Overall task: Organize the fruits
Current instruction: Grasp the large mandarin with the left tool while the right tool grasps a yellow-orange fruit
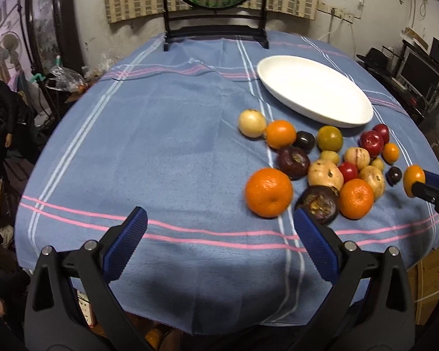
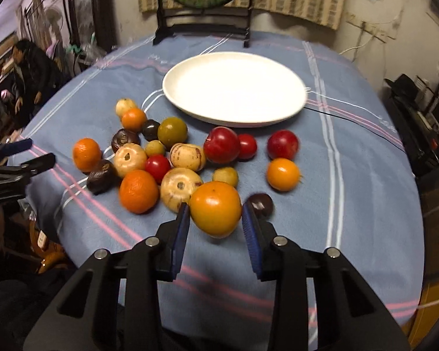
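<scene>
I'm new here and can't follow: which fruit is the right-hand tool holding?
Start at the oval white plate on the blue striped tablecloth; the fruit pile lies in front of it. At the pile's near edge, the right gripper clamps a smooth orange-yellow fruit, the only one held between blue pads.

The left gripper hangs above the near edge of the table, its two blue-padded fingers spread wide apart with nothing between them, pointing toward the far edge. The right gripper sits over the near right part of the table, its fingers drawn in against both sides of an orange fruit, which they hold raised off the cloth. Both grippers point roughly level and forward.
</scene>
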The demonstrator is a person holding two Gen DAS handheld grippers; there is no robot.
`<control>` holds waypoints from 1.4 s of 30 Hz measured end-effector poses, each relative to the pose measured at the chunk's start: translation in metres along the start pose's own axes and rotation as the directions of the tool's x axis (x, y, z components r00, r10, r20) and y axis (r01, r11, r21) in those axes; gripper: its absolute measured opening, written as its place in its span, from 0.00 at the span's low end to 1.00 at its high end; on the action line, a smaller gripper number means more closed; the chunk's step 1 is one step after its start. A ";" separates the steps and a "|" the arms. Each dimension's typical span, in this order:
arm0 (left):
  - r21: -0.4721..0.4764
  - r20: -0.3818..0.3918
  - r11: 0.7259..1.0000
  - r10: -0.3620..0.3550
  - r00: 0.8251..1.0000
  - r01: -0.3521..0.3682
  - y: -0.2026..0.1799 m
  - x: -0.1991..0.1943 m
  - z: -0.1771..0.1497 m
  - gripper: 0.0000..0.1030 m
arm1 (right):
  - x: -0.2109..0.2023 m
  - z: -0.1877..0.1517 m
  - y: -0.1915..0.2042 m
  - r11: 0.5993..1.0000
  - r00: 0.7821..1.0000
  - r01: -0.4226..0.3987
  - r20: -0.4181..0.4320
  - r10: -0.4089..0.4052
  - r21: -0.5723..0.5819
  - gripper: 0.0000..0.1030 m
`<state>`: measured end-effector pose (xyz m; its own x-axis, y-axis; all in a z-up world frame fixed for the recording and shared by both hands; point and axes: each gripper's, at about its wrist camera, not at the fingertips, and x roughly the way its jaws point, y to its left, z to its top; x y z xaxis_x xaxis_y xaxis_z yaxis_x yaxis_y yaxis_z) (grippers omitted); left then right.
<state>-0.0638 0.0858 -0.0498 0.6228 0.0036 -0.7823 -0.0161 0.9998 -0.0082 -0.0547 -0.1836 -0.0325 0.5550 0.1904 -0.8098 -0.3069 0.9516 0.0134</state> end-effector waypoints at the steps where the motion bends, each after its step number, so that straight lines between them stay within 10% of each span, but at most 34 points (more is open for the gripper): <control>1: 0.007 -0.005 1.000 -0.015 1.000 0.015 -0.003 0.001 -0.001 0.98 | 0.000 -0.006 -0.003 1.000 1.000 0.004 -0.007 -0.004 0.020 0.36; 16: -0.050 -0.054 0.990 -0.136 0.989 0.133 -0.016 0.069 0.011 0.83 | 0.022 -0.018 -0.027 0.986 0.996 -0.067 -0.055 0.076 0.153 0.36; 20: -0.008 -0.031 0.983 -0.185 0.982 0.185 -0.033 0.069 0.014 0.44 | 0.038 -0.013 -0.027 0.985 0.993 -0.066 -0.088 0.081 0.160 0.36; 33: -0.007 -0.008 0.985 -0.172 0.985 0.172 -0.034 0.056 0.010 0.43 | 0.027 -0.011 -0.020 0.991 0.996 -0.060 -0.052 0.067 0.122 0.07; 38: -0.015 -0.033 0.985 -0.172 0.984 0.172 -0.033 0.064 0.007 0.43 | 0.038 -0.011 -0.025 0.977 0.987 -0.132 -0.065 0.145 0.166 0.13; 41: -0.010 -0.032 0.985 -0.175 0.984 0.175 -0.033 0.064 0.007 0.43 | 0.036 -0.009 -0.026 0.980 0.994 -0.098 -0.041 0.106 0.173 0.53; 42: -0.012 -0.033 0.984 -0.178 0.984 0.177 -0.032 0.065 0.007 0.43 | 0.034 -0.008 -0.025 0.981 0.994 -0.097 -0.026 0.103 0.167 0.53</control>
<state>-0.0177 0.0542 -0.0959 0.5892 -0.1747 -0.7889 0.0850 0.9843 -0.1545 -0.0341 -0.2024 -0.0648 0.5001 0.2812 -0.8191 -0.2257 0.9555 0.1902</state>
